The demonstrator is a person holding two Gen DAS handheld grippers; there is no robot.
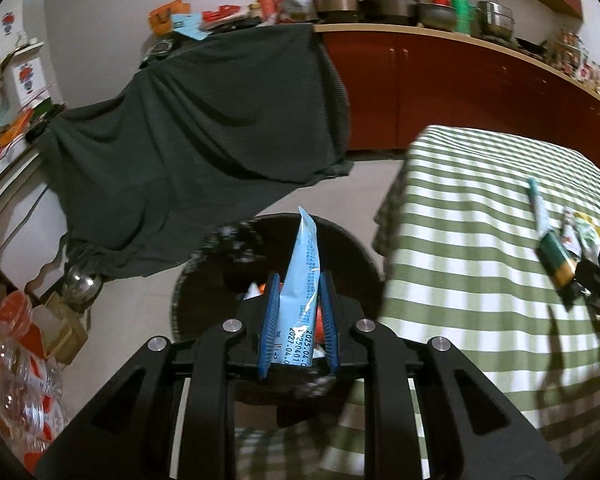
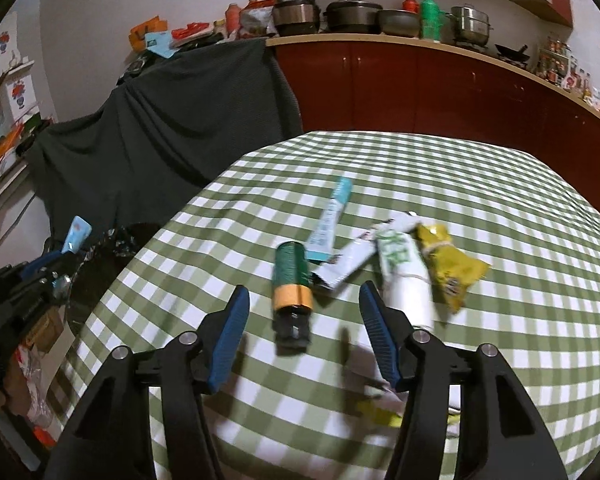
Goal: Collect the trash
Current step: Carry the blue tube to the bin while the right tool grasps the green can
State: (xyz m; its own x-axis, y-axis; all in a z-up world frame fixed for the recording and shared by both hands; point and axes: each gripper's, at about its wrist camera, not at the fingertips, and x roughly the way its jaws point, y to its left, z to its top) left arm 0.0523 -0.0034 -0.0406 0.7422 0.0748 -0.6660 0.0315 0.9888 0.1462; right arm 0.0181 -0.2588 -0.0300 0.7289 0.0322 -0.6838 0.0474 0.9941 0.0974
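My left gripper (image 1: 299,280) is shut on a light blue sachet (image 1: 302,280) that stands up between its blue pads, held over a black-lined trash bin (image 1: 352,256) beside the table. The right wrist view catches that gripper and its sachet (image 2: 76,236) at the left edge. My right gripper (image 2: 304,294) stands open just above the green-checked tablecloth (image 2: 500,340), with a green and gold cylinder (image 2: 292,280) lying between its fingers, untouched. Beyond lie a blue-white sachet (image 2: 330,220), a silver wrapper (image 2: 346,262), a white-green packet (image 2: 404,276) and a yellow packet (image 2: 448,268).
A dark cloth (image 1: 188,152) drapes furniture behind the bin. Red cabinets (image 2: 440,84) with pots and bottles on the counter line the back wall. Plastic bottles and boxes (image 1: 24,360) crowd the floor at the left. A yellow scrap (image 2: 380,412) lies under my right gripper.
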